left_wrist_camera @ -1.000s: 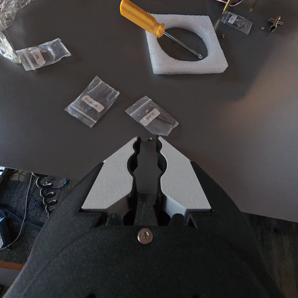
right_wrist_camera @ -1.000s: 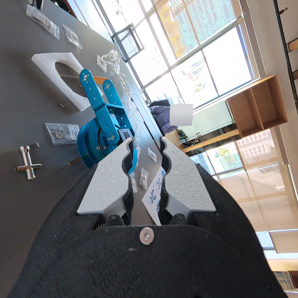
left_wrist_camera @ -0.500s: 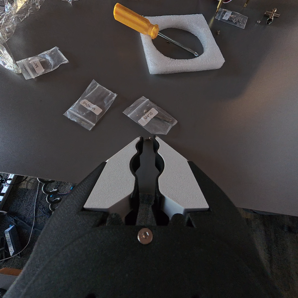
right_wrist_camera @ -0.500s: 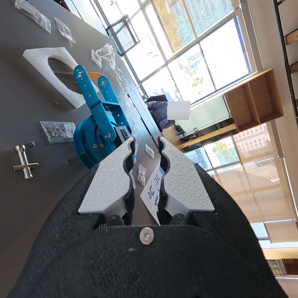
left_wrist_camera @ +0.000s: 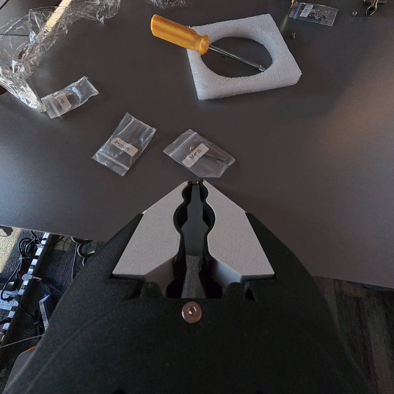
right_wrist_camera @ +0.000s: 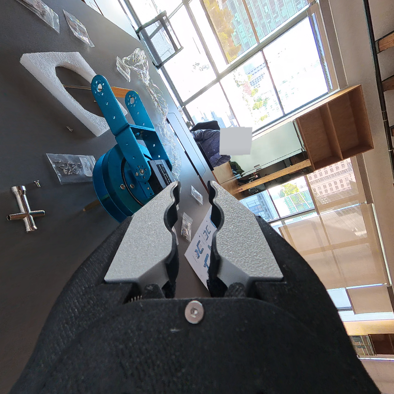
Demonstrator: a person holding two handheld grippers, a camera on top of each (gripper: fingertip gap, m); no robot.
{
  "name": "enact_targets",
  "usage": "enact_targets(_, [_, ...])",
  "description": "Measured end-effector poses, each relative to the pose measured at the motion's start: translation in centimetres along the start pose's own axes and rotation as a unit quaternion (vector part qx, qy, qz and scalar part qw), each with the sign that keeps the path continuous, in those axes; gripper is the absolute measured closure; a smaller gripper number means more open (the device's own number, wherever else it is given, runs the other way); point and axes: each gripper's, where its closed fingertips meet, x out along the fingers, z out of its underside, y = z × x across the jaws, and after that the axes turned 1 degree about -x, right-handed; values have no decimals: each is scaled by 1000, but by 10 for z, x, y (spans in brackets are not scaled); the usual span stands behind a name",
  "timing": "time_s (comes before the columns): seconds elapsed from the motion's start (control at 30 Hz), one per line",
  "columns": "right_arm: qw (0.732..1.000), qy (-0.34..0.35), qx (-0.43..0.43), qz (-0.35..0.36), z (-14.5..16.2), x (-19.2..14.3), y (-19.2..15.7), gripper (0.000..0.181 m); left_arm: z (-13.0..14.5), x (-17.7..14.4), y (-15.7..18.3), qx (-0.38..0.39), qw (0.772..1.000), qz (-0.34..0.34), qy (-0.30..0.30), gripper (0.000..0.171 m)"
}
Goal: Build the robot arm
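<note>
My left gripper (left_wrist_camera: pixel 195 182) is low over the dark grey table (left_wrist_camera: pixel 298 170), its jaws nearly closed, and it pinches a small screw (left_wrist_camera: pixel 196 181) between the tips. Just beyond lies a clear bag with long screws (left_wrist_camera: pixel 199 156). Two more small clear bags (left_wrist_camera: pixel 124 147) (left_wrist_camera: pixel 68 97) lie to the left. My right gripper (right_wrist_camera: pixel 193 185) is open and empty. It is turned on its side beside a blue metal bracket-and-disc assembly (right_wrist_camera: pixel 119 170), whose black servo sits just left of the tips.
An orange-handled screwdriver (left_wrist_camera: pixel 179 35) rests across a white foam frame (left_wrist_camera: pixel 285 72). Crumpled plastic wrap (left_wrist_camera: pixel 25 53) lies far left. In the right wrist view there are a cross wrench (right_wrist_camera: pixel 25 211), a bag of small screws (right_wrist_camera: pixel 70 168), loose screws (right_wrist_camera: pixel 69 128), a printed sheet (right_wrist_camera: pixel 200 249) and a seated person (right_wrist_camera: pixel 211 140) beyond. Some 45 centimeters of space lies between my two pairs of fingers.
My left jaws have closed in around the small screw at their tips. The right gripper has shifted slightly beside the blue assembly and stays open.
</note>
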Motion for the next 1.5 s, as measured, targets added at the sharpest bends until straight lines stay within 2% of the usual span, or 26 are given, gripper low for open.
enact_targets(0.17, [1000,3,2,-4,-1,3,-5,156,-17,-9,4,-28,999,9,38,166])
enact_targets(0.23, [1000,11,3,-10,-8,6,-10,157,-38,-13,17,-51,996,30,61,166])
enact_targets(0.33, [998,55,2,-26,-37,12,-26,156,-79,-9,55,-114,983,113,84,166])
enact_targets(0.47, [982,157,54,-95,-91,19,-64,157,-143,8,126,-219,924,293,110,166])
enact_targets(0.6, [928,222,172,-245,-124,17,-103,155,-196,35,181,-294,859,404,113,167])
enact_targets(0.63, [919,228,187,-261,-126,15,-105,156,-205,44,191,-306,852,410,111,167])
enact_targets(0.73, [922,230,194,-242,-114,13,-92,156,-225,69,216,-339,835,421,105,167])
enact_targets(0.87, [917,250,189,-248,-92,-10,-78,164,-248,93,237,-373,816,427,117,167])
enact_targets(0.93, [920,247,182,-243,-77,-16,-72,167,-254,105,244,-379,818,417,119,167])
enact_targets(1.1, [901,263,204,-280,-59,-33,-64,172,-270,122,257,-399,815,397,140,167])
enact_targets(1.33, [872,290,251,-303,-44,-44,-51,177,-279,136,263,-413,823,364,143,167])
enact_targets(1.5, [870,298,248,-306,-38,-45,-48,177,-283,143,264,-423,821,354,147,167])
